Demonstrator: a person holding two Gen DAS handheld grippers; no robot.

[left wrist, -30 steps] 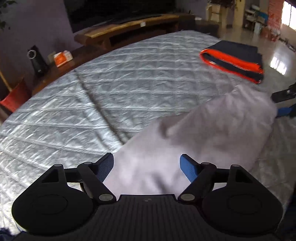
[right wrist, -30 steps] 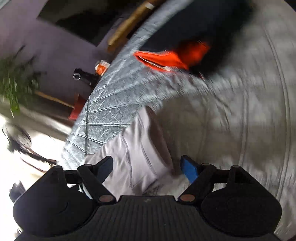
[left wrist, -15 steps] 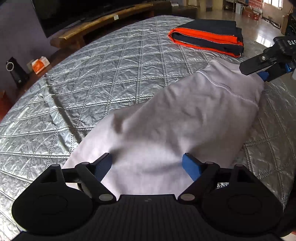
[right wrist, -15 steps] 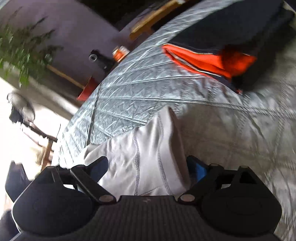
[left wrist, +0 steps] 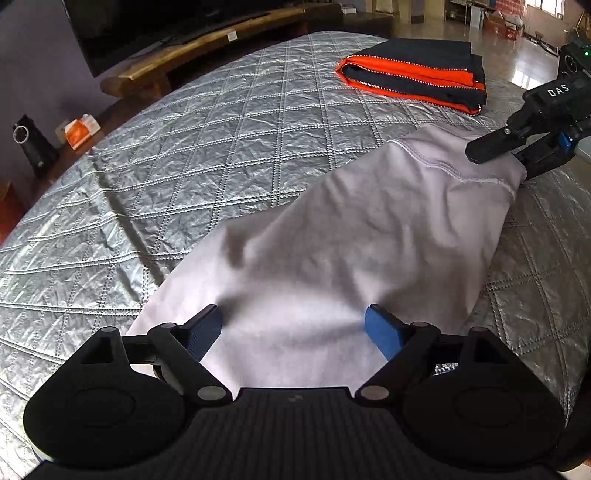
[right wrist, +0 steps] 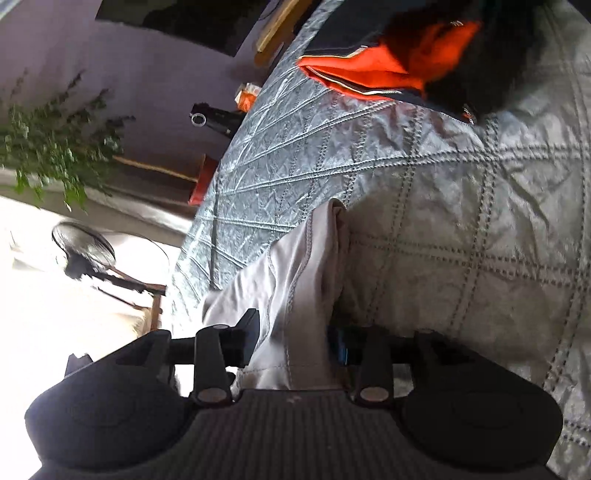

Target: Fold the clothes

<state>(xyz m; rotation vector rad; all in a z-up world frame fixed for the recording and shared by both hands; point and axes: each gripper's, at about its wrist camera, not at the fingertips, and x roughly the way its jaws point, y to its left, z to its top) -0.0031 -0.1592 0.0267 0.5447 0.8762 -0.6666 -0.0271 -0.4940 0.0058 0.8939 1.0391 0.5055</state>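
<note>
1. Pale lilac garment (left wrist: 332,236) lies stretched across the silver quilted bedspread (left wrist: 207,147), its stitched hem end towards the far right.
2. Left gripper (left wrist: 291,328) hovers over the garment's near end, blue pads spread wide with cloth under the gap and neither pad pressing it.
3. Right gripper (right wrist: 295,338) has just been closing; its jaws pinch a bunched fold of the garment's hem end.
4. Beyond the garment, further up the bedspread, sits a folded navy and orange jacket (left wrist: 413,74), apart from the lilac cloth.
5. Past the bedspread's far edge runs a long wooden bench (left wrist: 207,40) below a dark television screen (left wrist: 147,26) on a purple wall.
6. Left of the bedspread stand a black cylindrical device (left wrist: 31,147) and an orange-and-white box (left wrist: 81,129).
7. From the right wrist view, a leafy green plant (right wrist: 55,147) and a standing fan (right wrist: 83,253) show beside the bedspread, against bright light.
8. Glossy floor (left wrist: 532,62) and cardboard boxes (left wrist: 502,26) lie beyond the jacket.
</note>
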